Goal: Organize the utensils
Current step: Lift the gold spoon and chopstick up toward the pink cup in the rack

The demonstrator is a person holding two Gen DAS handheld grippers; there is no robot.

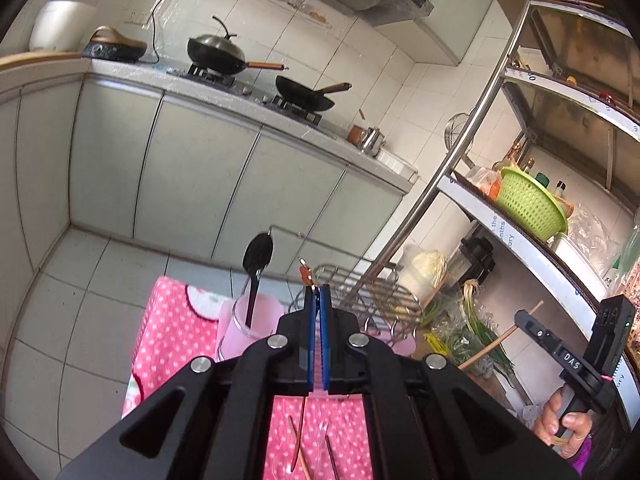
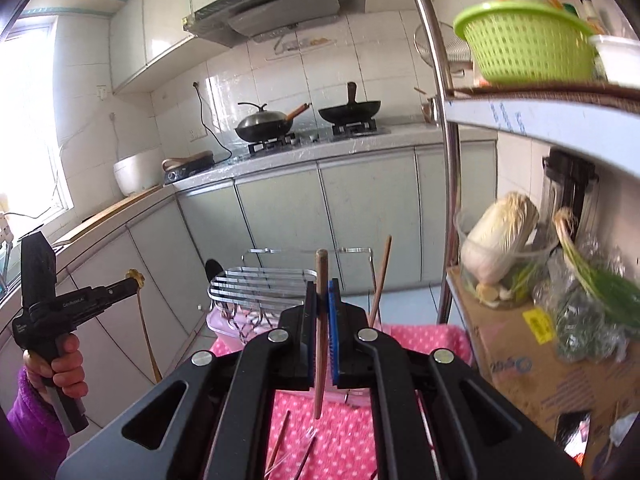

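My left gripper (image 1: pixel 319 289) is shut on a thin reddish utensil (image 1: pixel 306 274) with an ornate gold top; it shows as a long stick in the right wrist view (image 2: pixel 146 332). My right gripper (image 2: pixel 321 285) is shut on a brown wooden chopstick (image 2: pixel 321 336) held upright; it shows in the left wrist view (image 1: pixel 500 340). A clear pink cup (image 1: pixel 250 320) on the pink dotted cloth (image 1: pixel 176 320) holds a black spoon (image 1: pixel 256 268). A second chopstick (image 2: pixel 381 280) stands in the metal rack (image 2: pixel 260 280). Loose chopsticks (image 2: pixel 280 440) lie on the cloth below.
A metal wire rack (image 1: pixel 372 292) stands on a pink tray at the table's far side. A steel shelf (image 2: pixel 444 160) with a green basket (image 2: pixel 528 48), cabbage and greens is at the right. The counter with two woks (image 2: pixel 264 124) runs behind.
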